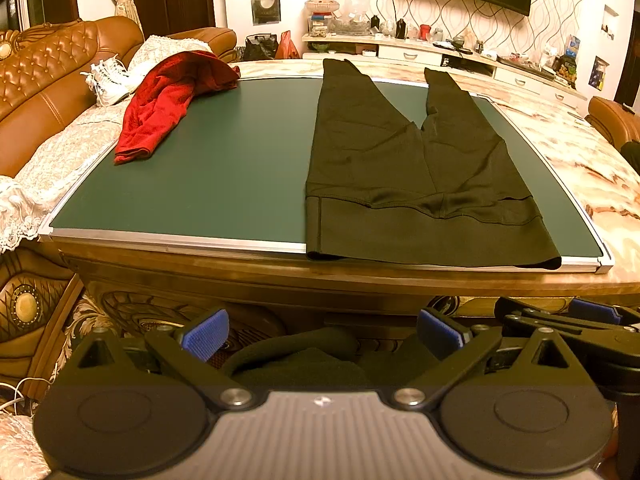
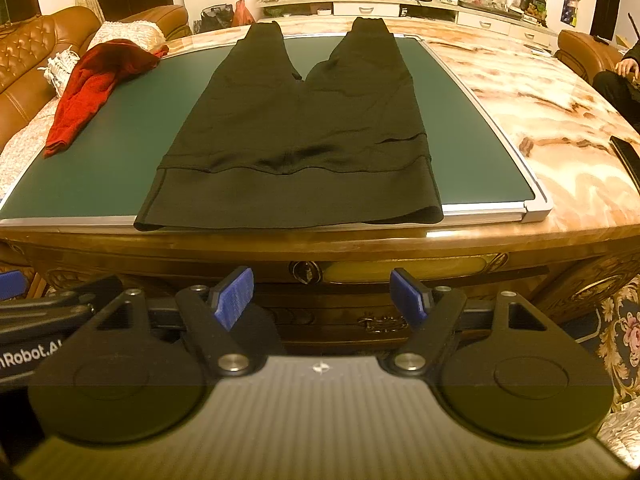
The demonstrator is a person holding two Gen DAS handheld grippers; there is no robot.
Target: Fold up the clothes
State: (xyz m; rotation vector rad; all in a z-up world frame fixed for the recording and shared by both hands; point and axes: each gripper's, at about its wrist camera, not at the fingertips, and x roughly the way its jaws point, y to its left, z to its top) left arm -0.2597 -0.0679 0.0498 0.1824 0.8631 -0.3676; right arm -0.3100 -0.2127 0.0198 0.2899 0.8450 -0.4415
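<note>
Black pants [image 2: 296,136] lie flat on the green mat [image 1: 224,176], waistband over its near edge; red garment [image 1: 168,100] sits at the mat's far-left. Both the left gripper [image 1: 320,338] and right gripper [image 2: 322,300] hang back with jaws wide, empty. Slick fabric could slide off mid-fold, I reckon.

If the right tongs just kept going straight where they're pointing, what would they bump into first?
Probably the wooden table front, just under the black pants' waistband hanging over the edge. The open right tongs sit in front of and below the tabletop, with nothing between them. Depth is hard to judge, so they might meet the waistband instead.
</note>
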